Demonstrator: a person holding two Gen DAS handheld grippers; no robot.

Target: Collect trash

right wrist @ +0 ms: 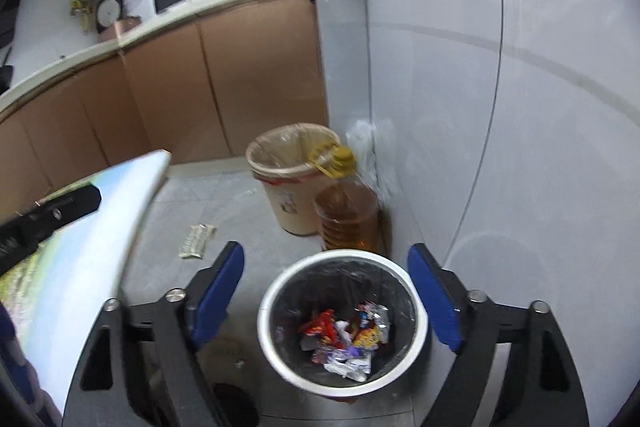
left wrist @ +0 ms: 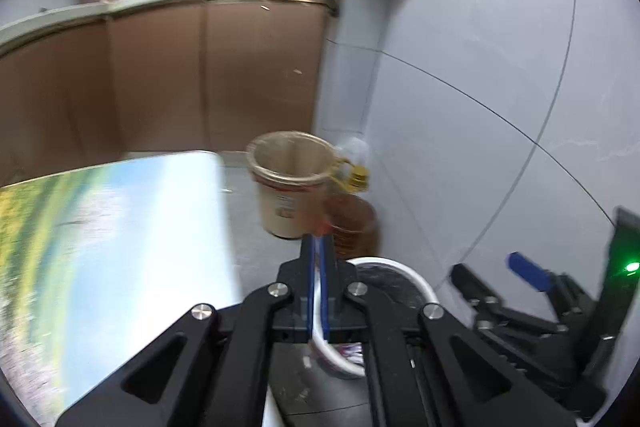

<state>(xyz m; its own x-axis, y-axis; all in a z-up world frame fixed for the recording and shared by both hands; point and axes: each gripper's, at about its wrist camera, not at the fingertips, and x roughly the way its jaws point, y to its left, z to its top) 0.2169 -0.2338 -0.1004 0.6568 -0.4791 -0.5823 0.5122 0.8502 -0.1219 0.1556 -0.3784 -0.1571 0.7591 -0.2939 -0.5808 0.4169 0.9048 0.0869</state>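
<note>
Here the right claw hangs spread wide directly above the white wastebasket, lower centre, wrappers inside. The left claw is clenched on its rim; a stray wrapper lies on the floor, left.

The left tongs stand pressed together, blue pads nearly meeting with only a thin sliver of white between them. Just beneath them sits a white bin with a dark liner. Farther off on the floor a tan bin stands beside an oil jug. The right tongs show at the lower right. A counter with a printed top fills the left.
</note>
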